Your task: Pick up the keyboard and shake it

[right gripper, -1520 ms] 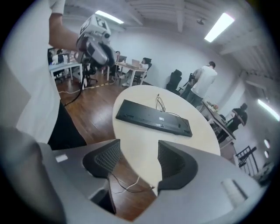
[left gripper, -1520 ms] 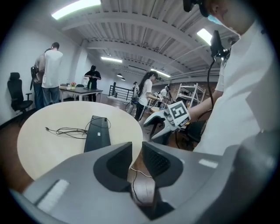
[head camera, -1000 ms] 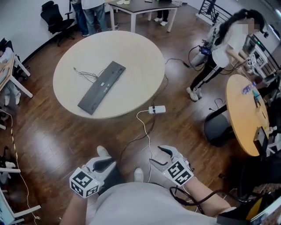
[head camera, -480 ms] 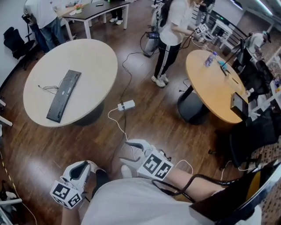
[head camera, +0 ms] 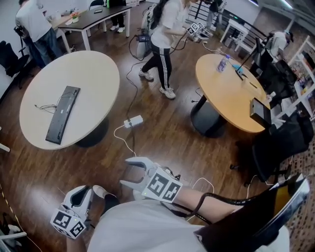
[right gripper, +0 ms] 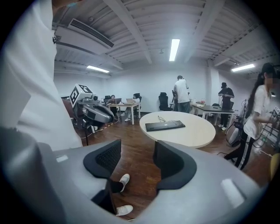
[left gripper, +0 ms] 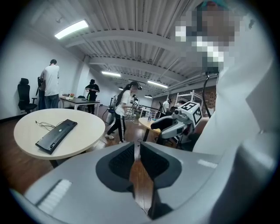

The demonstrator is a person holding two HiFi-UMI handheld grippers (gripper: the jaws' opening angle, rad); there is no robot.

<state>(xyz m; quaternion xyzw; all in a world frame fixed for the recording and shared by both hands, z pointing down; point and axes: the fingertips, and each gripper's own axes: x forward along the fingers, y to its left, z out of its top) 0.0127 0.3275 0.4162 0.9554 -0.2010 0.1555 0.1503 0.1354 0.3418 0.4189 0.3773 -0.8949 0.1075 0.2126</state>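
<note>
The black keyboard (head camera: 60, 114) lies on the round cream table (head camera: 83, 74) at the far left, its cable trailing beside it. It also shows in the left gripper view (left gripper: 57, 135) and the right gripper view (right gripper: 165, 125), far off in both. My left gripper (head camera: 81, 192) hangs low by my body, shut and empty (left gripper: 137, 146). My right gripper (head camera: 129, 172) is held over the wooden floor with its jaws wide apart and closing, nothing between them (right gripper: 136, 159). Both grippers are well away from the table.
A power strip (head camera: 133, 120) with a white cable lies on the floor between me and the cream table. An orange round table (head camera: 231, 93) stands at right. A person in white (head camera: 165, 29) walks between the tables. More people stand at a desk (head camera: 98, 15) behind.
The view has swung right, so the cream table and keyboard slid to the left. The person in white has walked further left. My right gripper moved left and my left gripper dropped lower.
</note>
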